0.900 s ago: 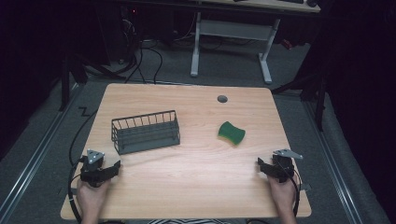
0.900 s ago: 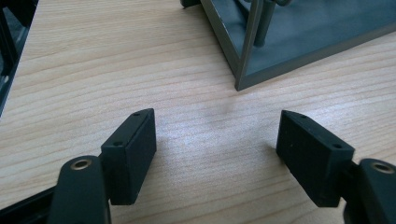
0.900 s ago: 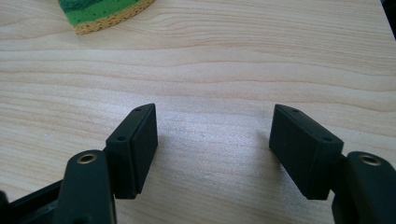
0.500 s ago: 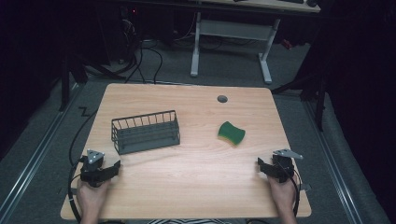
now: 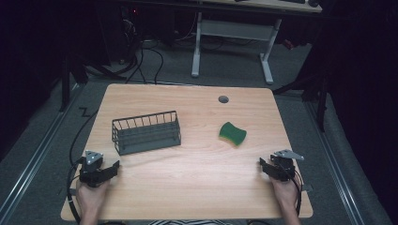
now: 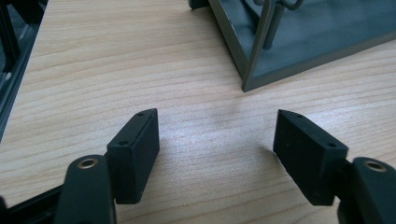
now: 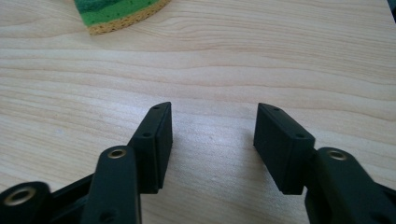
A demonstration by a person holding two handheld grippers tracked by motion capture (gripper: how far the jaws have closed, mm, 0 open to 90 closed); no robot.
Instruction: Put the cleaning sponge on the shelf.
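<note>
A dark grey wire basket point(image 5: 146, 132) stands on the left half of the wooden table point(image 5: 197, 187). A green sponge point(image 5: 233, 133) with a yellow underside lies right of the middle. My left gripper point(image 5: 111, 169) rests low near the front left corner, open, jaws empty. In the left gripper view the basket's near corner point(image 6: 247, 79) sits just beyond the jaws, ahead and to the right. My right gripper point(image 5: 263, 165) rests near the front right edge, open with nothing between its jaws. In the right gripper view the sponge point(image 7: 122, 11) lies farther off at the upper left.
A round grommet hole point(image 5: 223, 99) sits near the table's far edge. Cables trail from both grippers over the front corners. A white desk frame point(image 5: 232, 33) stands on the floor beyond the table. Bare wood spreads between the two grippers.
</note>
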